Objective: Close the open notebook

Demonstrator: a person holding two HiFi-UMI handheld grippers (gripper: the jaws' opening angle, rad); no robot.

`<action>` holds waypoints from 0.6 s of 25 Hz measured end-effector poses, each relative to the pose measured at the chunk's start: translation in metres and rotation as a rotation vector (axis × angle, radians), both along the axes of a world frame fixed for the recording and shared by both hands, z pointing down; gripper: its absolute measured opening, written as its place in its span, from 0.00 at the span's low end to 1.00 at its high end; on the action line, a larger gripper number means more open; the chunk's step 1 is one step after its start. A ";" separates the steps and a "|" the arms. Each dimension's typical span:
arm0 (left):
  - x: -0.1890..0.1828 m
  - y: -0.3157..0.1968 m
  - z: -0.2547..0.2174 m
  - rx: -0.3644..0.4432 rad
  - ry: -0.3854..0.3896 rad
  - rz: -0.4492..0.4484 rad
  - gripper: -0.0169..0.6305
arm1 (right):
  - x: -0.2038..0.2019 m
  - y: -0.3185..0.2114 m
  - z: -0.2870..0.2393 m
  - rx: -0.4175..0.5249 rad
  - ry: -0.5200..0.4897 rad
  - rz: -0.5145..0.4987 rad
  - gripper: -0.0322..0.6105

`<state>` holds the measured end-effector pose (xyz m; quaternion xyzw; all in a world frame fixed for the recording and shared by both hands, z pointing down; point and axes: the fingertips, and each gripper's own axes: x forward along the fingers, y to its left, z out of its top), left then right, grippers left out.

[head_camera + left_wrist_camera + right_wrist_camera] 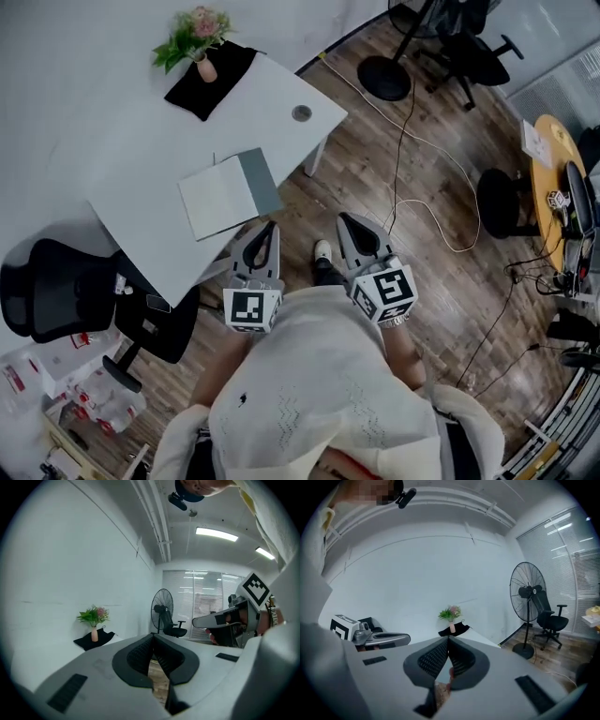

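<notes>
Stock in view, counted:

- Grippers, two. Your left gripper (pixel 267 227) is clenched, its jaws pressed together with nothing between them. Your right gripper (pixel 345 219) is clenched too, jaws meeting at the tips and empty. Both hang off the near edge of the table, side by side, each carrying one marker cube. Neither touches the notebook.
- Notebook (pixel 230 194), one. It lies open and flat on the white table (pixel 112 141), close to the edge nearest you, with a pale page on the left and a grey leaf on the right. Your left gripper's tips are near its lower right corner but apart from it.
- Vase of flowers (pixel 205 67), one, upright on one black cloth (pixel 211 80) at the far corner of the table, well apart from the notebook.
- Round grommet (pixel 301 112), one, set in the tabletop near its right corner.
- Black office chairs, two: one (pixel 52 298) by the table at your left, one (pixel 473 47) across the wooden floor.
- Standing fan (pixel 384 77), one, beside the far chair.
- Round wooden table (pixel 547 150), one, at far right.
- White cable (pixel 427 202), one, looping over the floor.
</notes>
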<state>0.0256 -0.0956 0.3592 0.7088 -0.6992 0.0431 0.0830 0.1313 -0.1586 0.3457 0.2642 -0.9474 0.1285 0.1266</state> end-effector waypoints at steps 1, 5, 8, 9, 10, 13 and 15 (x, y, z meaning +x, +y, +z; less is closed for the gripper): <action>0.000 -0.003 0.000 -0.001 -0.003 -0.019 0.05 | -0.003 -0.005 0.000 0.001 -0.001 -0.024 0.05; -0.003 -0.015 0.000 0.001 -0.019 -0.100 0.05 | -0.013 -0.025 -0.002 0.008 -0.013 -0.112 0.05; -0.004 -0.020 0.000 0.003 -0.027 -0.161 0.05 | -0.020 -0.036 -0.004 0.009 -0.025 -0.175 0.05; -0.004 -0.020 0.001 0.000 -0.030 -0.183 0.05 | -0.022 -0.039 -0.004 0.008 -0.027 -0.197 0.05; -0.004 -0.020 0.003 -0.006 -0.032 -0.205 0.05 | -0.024 -0.042 -0.003 0.006 -0.028 -0.219 0.05; -0.004 -0.017 0.012 -0.034 -0.028 -0.272 0.05 | -0.031 -0.046 0.001 -0.003 -0.023 -0.295 0.05; -0.008 -0.012 0.018 -0.049 -0.025 -0.321 0.05 | -0.038 -0.045 0.004 -0.008 -0.019 -0.344 0.05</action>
